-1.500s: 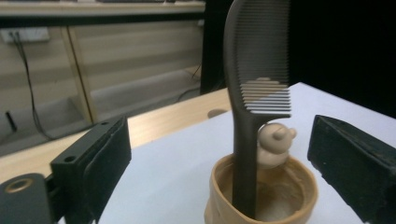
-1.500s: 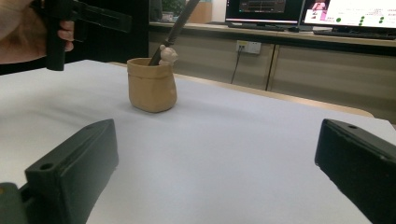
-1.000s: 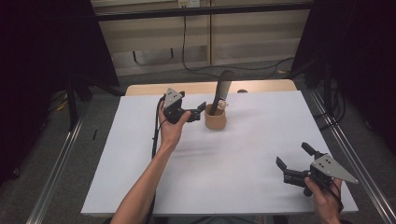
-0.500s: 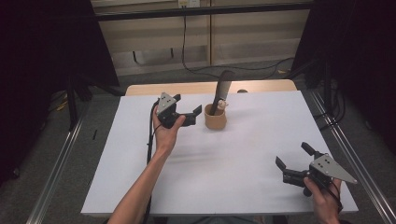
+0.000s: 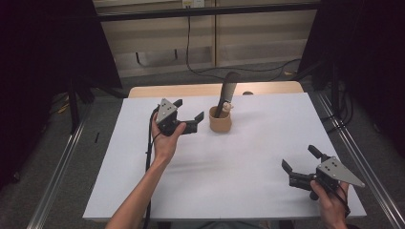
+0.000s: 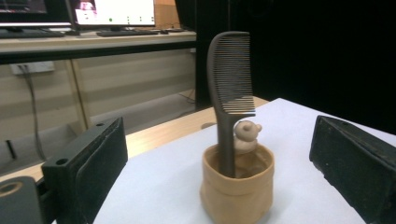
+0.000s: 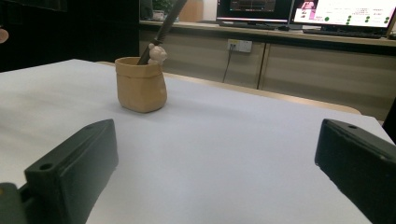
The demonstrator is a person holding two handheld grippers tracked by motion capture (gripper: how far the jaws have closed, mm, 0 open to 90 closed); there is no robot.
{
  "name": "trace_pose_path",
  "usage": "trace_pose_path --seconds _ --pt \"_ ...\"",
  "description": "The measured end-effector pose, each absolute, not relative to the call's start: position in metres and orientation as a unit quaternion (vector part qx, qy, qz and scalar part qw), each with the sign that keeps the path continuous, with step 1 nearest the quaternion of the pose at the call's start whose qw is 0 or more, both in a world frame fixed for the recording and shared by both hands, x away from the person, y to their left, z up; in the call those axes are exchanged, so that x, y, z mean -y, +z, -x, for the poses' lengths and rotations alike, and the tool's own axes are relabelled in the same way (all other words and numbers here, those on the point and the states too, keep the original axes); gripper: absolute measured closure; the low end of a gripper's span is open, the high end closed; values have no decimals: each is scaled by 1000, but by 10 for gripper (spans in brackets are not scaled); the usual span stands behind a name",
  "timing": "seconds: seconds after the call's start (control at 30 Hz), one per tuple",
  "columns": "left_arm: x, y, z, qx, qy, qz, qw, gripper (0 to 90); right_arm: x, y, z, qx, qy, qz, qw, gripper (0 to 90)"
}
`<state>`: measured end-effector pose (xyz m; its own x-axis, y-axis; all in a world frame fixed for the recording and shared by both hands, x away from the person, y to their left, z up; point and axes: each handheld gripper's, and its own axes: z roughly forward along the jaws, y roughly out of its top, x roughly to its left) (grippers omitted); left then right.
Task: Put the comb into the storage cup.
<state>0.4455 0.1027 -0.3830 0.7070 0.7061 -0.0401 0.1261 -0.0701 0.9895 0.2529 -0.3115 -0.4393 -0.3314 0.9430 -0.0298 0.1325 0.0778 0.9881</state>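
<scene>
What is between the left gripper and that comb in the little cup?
Nothing visible. The left gripper is open beside the cup, with bare table between them. In the left gripper view the comb stands upright in the cup, a small figure behind it.

Each gripper is matte black with two blocky, flat-faced jaws bearing small round holes. The left gripper (image 5: 189,116) and right gripper (image 5: 299,165) each carry a grey three-cornered plate on top. A black cable trails behind the left one; the forearms are bare.
</scene>
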Motion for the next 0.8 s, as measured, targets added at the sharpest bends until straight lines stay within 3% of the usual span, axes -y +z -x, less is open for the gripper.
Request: trace_pose_path --seconds 0.8 --pt "-138 -386 -429 -331 273 -680 594 46 311 -438 -250 -624 528 -426 388 0"
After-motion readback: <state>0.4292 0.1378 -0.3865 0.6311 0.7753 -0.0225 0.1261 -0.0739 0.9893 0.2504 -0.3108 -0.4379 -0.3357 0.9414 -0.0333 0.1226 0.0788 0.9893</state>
